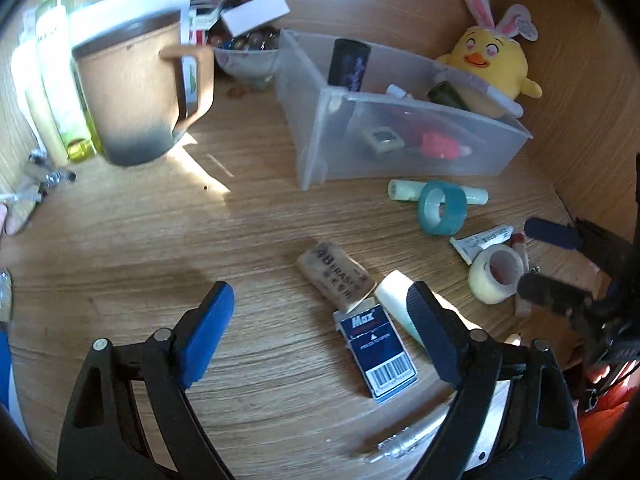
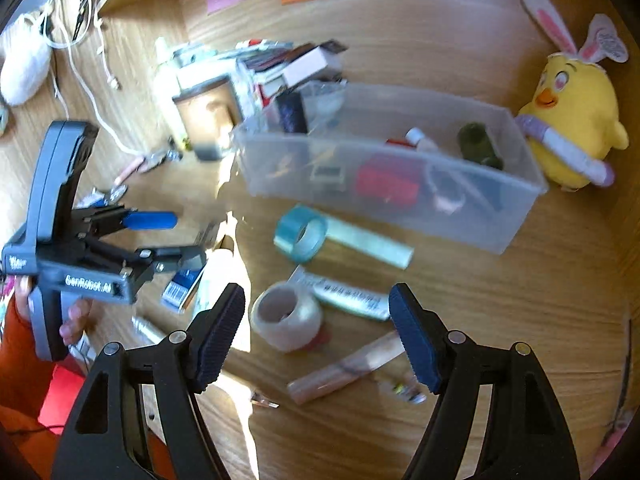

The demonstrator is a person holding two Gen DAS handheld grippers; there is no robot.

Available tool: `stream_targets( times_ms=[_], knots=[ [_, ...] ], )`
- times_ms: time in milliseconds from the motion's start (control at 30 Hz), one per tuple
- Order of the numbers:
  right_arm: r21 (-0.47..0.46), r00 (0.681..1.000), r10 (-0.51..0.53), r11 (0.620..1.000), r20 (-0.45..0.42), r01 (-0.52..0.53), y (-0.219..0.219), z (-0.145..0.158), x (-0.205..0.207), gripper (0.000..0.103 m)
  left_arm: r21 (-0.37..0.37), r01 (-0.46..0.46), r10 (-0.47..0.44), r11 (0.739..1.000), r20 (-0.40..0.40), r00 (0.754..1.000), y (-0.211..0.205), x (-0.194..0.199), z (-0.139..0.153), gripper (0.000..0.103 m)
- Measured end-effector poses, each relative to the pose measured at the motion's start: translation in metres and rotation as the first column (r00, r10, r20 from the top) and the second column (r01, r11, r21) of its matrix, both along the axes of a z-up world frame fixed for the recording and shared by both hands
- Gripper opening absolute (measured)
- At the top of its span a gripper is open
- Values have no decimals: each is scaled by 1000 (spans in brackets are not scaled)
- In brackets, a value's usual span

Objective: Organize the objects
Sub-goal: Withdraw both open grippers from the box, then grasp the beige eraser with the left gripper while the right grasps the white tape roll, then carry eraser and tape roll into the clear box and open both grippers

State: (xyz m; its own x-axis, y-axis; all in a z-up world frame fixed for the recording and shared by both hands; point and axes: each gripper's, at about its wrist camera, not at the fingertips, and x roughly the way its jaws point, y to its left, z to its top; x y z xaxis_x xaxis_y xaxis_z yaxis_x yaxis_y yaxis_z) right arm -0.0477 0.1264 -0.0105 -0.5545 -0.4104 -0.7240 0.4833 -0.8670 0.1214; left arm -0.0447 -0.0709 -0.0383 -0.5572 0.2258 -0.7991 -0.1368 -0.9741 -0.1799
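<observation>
Over a wooden desk, the right gripper hangs with its jaws spread and nothing between the pads; the clear tape roll lies just ahead, in the gap between the fingertips, hole facing up toward the camera. The roll is a short ring with no long axis to speak of, so the jaws can likely straddle it as they stand. It rests well short of the translucent bin, on the near side, with a white tube just beside it toward the bin and the blue tape roll nearer the bin still.

The left gripper is also spread and empty, above a dark staple box and a worn eraser, both lying lengthwise away from the jaws, on the near side of the bin. From there the clear roll sits off to the side, so the right hand looks nearer to it.
</observation>
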Motion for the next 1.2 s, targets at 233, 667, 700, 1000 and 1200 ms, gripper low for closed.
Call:
stream_targets(
  times_ms=[233, 667, 700, 1000, 1200],
  knots=[
    [-14, 999, 12, 1000, 43, -11, -5, -12, 0, 71, -37, 11, -12, 999, -15, 1000, 6, -4, -1, 71],
    [38, 999, 31, 999, 23, -32, -19, -20, -1, 38, -59, 12, -14, 998, -32, 999, 7, -17, -1, 44],
    [37, 999, 29, 999, 19, -30, -19, -20, -1, 38, -62, 10, -12, 998, -35, 999, 7, -17, -1, 44],
    [10, 1000, 16, 1000, -20, -16, -12, -4, 1, 37, -47, -7, 2, 999, -100, 995, 7, -11, 16, 44],
    [-19, 998, -15, 1000, -68, 14, -3, 15, -2, 37, -32, 1, -6, 1000, -168, 986, 13, -8, 37, 44]
  ],
)
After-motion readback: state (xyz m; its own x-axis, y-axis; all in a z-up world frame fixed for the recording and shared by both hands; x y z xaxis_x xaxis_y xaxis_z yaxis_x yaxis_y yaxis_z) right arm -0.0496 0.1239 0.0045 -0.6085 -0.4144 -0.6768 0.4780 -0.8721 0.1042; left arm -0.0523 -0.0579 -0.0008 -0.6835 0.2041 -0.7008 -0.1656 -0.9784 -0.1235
